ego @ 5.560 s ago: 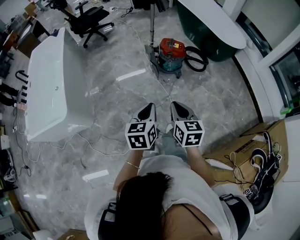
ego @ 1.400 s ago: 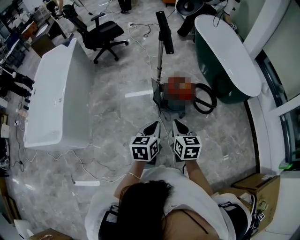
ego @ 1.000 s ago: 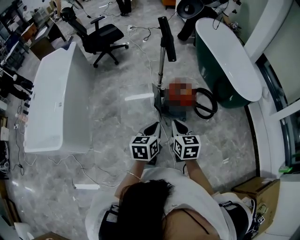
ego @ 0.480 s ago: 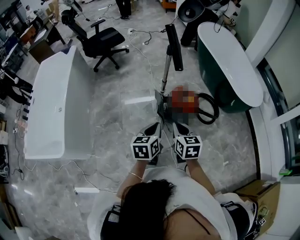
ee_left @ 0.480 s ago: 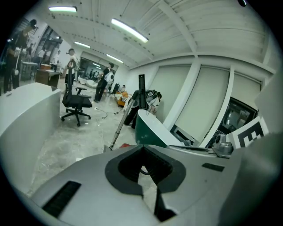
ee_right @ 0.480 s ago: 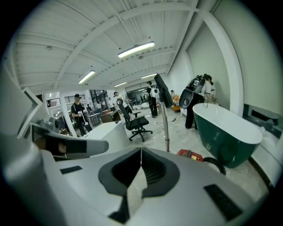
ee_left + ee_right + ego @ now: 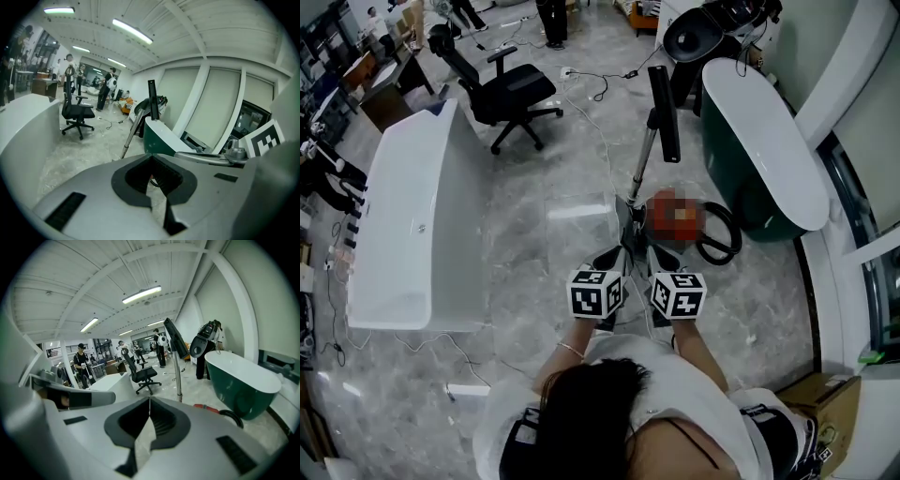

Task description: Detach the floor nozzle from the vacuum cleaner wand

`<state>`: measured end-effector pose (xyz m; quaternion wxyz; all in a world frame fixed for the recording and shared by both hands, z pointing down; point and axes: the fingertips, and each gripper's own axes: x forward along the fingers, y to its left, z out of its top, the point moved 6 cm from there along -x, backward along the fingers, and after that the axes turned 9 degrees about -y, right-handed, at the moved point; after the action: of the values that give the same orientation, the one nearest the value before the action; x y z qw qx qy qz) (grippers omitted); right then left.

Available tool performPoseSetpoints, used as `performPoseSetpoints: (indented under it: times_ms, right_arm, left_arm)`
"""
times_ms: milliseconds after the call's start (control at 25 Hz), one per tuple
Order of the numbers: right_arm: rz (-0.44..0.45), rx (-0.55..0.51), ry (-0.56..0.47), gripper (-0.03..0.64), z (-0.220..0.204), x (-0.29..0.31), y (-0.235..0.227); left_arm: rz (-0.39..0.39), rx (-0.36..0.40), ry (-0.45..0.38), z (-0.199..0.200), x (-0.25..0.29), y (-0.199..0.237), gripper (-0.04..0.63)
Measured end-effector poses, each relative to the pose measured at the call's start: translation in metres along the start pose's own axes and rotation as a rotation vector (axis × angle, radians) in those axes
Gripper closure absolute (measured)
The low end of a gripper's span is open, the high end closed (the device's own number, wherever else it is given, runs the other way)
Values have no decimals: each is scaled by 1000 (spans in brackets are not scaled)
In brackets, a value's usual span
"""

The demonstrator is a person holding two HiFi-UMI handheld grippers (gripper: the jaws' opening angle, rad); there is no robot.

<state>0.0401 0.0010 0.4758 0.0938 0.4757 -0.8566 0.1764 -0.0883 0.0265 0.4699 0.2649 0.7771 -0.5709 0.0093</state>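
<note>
The vacuum cleaner's red canister [image 7: 675,214] stands on the marble floor just ahead of me, with a black hose [image 7: 718,234] coiled at its right. Its metal wand [image 7: 643,161] rises upright, and the black floor nozzle [image 7: 664,111] sits on the wand's top end. My left gripper [image 7: 607,260] and right gripper [image 7: 660,259] are side by side, both shut and empty, a short way in front of the canister and touching nothing. The left gripper view shows the wand [image 7: 131,135] and nozzle [image 7: 152,100] ahead. The right gripper view shows the nozzle [image 7: 175,339] and the canister [image 7: 206,406].
A long white bathtub [image 7: 408,220] lies at the left. A dark green bathtub [image 7: 764,141] stands at the right, close behind the canister. A black office chair [image 7: 514,92] is farther back. Cables trail across the floor [image 7: 534,244], and people stand in the distance.
The person has walked forward, so the vacuum cleaner now lies closer below both grippers. Both grippers stayed shut, side by side.
</note>
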Motion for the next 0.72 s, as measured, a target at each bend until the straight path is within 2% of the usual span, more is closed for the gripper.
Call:
performPoseSetpoints:
  times_ms: [280, 720]
  right_arm:
    - [-5, 21, 22, 601, -4, 20, 3]
    - [-29, 19, 21, 601, -1, 38, 4]
  left_arm:
    - [9, 26, 12, 7, 12, 19, 592]
    - [21, 22, 22, 12, 18, 41, 592]
